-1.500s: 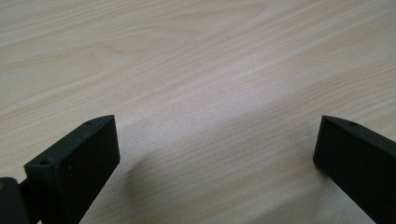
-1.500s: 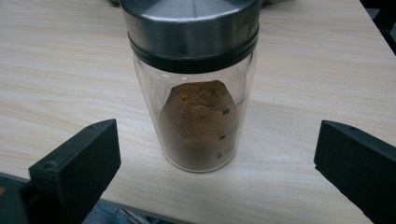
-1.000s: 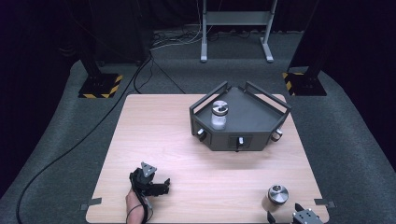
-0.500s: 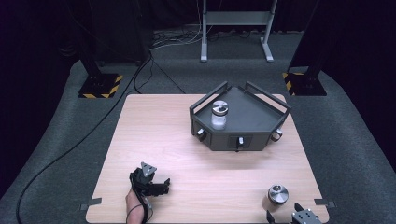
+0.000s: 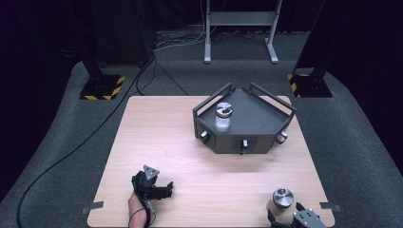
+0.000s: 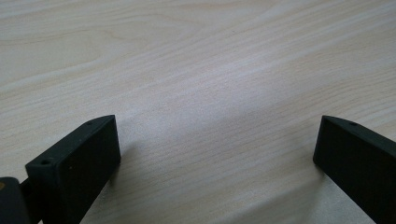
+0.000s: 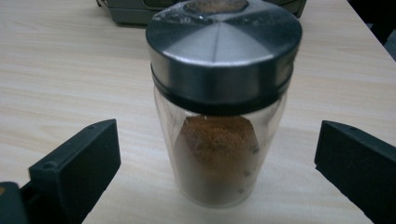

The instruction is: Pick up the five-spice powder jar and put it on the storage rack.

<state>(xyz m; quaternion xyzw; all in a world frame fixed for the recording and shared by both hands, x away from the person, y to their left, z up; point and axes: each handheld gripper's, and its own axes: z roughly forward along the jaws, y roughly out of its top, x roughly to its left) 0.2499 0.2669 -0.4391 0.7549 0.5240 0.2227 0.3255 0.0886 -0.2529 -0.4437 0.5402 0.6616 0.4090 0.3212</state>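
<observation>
A glass spice jar (image 7: 219,140) with a metal lid and brown powder stands upright on the table, seen close up in the right gripper view and at the front right in the high view as the spice jar (image 5: 282,198). My right gripper (image 7: 217,163) is open, its jaws wide on either side of the jar, not touching it. In the high view the right gripper (image 5: 286,214) sits at the table's front edge. A second jar (image 5: 223,117) with white contents stands on the dark grey rack (image 5: 259,118). My left gripper (image 5: 166,189) rests open low over bare wood, as does the left gripper (image 6: 217,158).
The wooden table (image 5: 157,137) is ringed by grey carpet. Black stands with hazard-striped bases (image 5: 102,88) flank it at the back, with cables (image 5: 71,152) trailing on the floor at left. A metal frame (image 5: 240,28) stands behind.
</observation>
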